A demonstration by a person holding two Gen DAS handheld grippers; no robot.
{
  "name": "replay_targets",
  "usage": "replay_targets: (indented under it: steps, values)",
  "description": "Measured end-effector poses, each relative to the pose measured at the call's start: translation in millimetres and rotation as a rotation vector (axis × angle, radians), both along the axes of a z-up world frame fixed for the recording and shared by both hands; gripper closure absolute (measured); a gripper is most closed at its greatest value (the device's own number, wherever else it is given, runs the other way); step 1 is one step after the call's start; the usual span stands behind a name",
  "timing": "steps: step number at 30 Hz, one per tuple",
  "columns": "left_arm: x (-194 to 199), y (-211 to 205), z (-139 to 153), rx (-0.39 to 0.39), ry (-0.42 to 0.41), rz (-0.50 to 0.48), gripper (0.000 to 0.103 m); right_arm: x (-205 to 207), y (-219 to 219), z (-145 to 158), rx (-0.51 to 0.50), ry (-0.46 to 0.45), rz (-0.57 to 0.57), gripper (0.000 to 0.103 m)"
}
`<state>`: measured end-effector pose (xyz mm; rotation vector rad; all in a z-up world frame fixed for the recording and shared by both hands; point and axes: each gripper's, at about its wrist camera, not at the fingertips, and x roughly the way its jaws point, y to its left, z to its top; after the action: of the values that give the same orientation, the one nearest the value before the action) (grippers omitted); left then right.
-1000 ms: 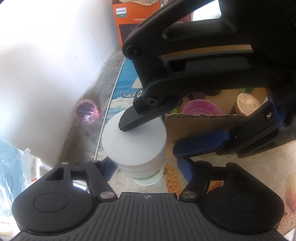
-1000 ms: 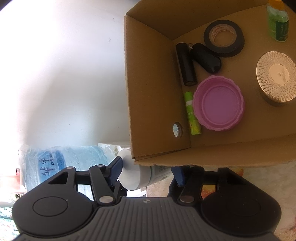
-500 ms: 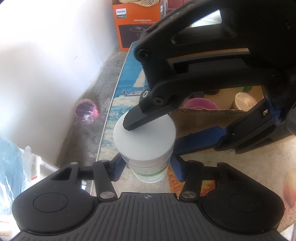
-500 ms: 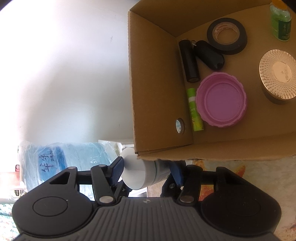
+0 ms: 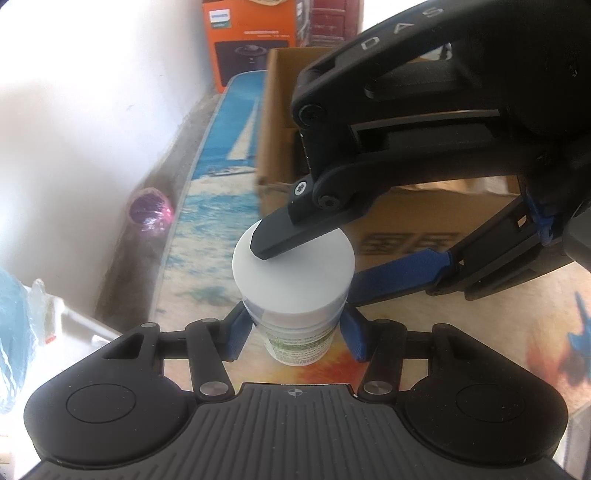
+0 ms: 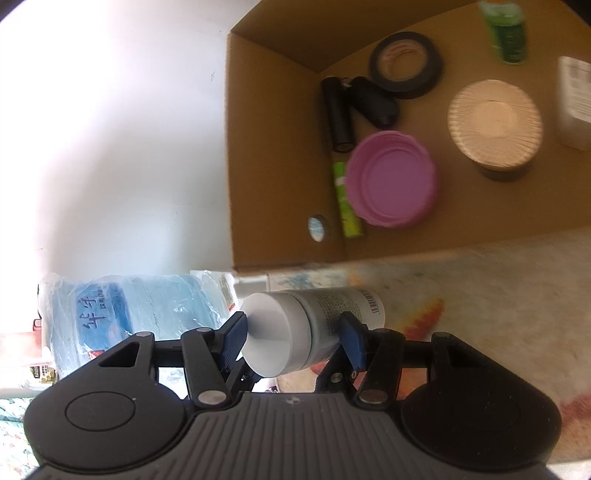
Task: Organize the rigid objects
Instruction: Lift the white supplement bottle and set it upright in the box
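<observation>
A white jar with a white lid and a green-printed label [image 5: 295,273] stands upright between the blue pads of my left gripper [image 5: 295,332], which is shut on its sides. My right gripper [image 5: 310,264] comes in from the upper right. One of its fingers lies across the lid and the other runs along the jar's side. In the right wrist view the jar [image 6: 295,332] lies between the pads of the right gripper [image 6: 293,338], lid to the left, and the jaws are shut on it. An open cardboard box [image 6: 280,166] sits beyond.
The box holds a purple lid [image 6: 393,179], a gold-lidded jar [image 6: 495,118], a black tape roll [image 6: 406,64], a black cylinder [image 6: 338,114], a green tube [image 6: 345,199] and a green bottle [image 6: 508,33]. A wrapped water jug [image 6: 129,310] and an orange carton [image 5: 255,40] stand by the wall.
My left gripper's jaws closed in onto the jar's sides. Both grippers and the jar drew back from the box, so the jar no longer sits under the box's near edge.
</observation>
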<state>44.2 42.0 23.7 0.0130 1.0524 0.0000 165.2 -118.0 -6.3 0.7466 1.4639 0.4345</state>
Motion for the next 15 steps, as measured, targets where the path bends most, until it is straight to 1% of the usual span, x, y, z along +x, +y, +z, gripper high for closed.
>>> replay_targets:
  steps: [4,9,12,15]
  values:
    - [-1.8,-14.8,4.3,-0.015,0.000,-0.040,0.051,-16.1,-23.1,6.6,-0.011,-0.005,-0.025,0.045]
    - [-12.2,-37.5,17.0,-0.019,-0.011,-0.103,0.051,-35.2,-53.4,22.8,-0.015,-0.018,-0.065,0.045]
    - [-19.0,-52.2,29.5,-0.013,-0.021,-0.145,0.051,-46.8,-70.6,37.7,-0.010,-0.038,-0.091,0.045]
    - [-24.2,-68.4,49.1,-0.009,-0.039,-0.191,0.051,-58.7,-89.5,58.2,-0.008,-0.071,-0.119,0.045]
